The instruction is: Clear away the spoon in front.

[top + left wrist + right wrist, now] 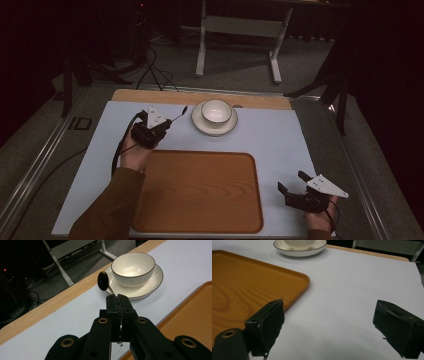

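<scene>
So the left gripper (117, 298) is clamped on a thin black spoon (103, 281) by its handle, near the table's back edge beside the bowl (133, 267) and saucer (140, 290). Spoon's light, stiff, probably slippery. Right gripper (295, 186) sits wide open, front right corner.

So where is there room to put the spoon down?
The wooden tray is bare all over. The white mat is free between the saucer and the right gripper. It is crowded by the bowl, where the left gripper holds the spoon.
</scene>
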### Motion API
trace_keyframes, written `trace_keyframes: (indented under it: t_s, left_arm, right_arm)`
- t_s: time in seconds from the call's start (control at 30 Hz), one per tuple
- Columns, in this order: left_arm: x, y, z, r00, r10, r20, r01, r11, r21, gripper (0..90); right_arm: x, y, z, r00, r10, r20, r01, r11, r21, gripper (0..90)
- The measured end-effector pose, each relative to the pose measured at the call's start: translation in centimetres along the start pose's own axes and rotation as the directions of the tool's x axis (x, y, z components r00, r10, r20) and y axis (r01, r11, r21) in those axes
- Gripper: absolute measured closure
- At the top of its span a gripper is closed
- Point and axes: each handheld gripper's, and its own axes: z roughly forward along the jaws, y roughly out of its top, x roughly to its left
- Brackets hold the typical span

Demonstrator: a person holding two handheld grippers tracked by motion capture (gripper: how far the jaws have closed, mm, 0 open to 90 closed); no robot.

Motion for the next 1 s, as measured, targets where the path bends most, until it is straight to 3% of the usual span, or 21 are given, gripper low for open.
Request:
trace_keyframes:
  t_s: [1.0]
  left_arm:
    - [0.4,-4.1,-2.4,0.9976,-0.044,-0.053,0.045,0.9988,0.019,88.8]
  right_arm:
    - [0.1,0.0,0.0,1.0,-0.004,-0.004,0.004,1.0,0.003,10.1]
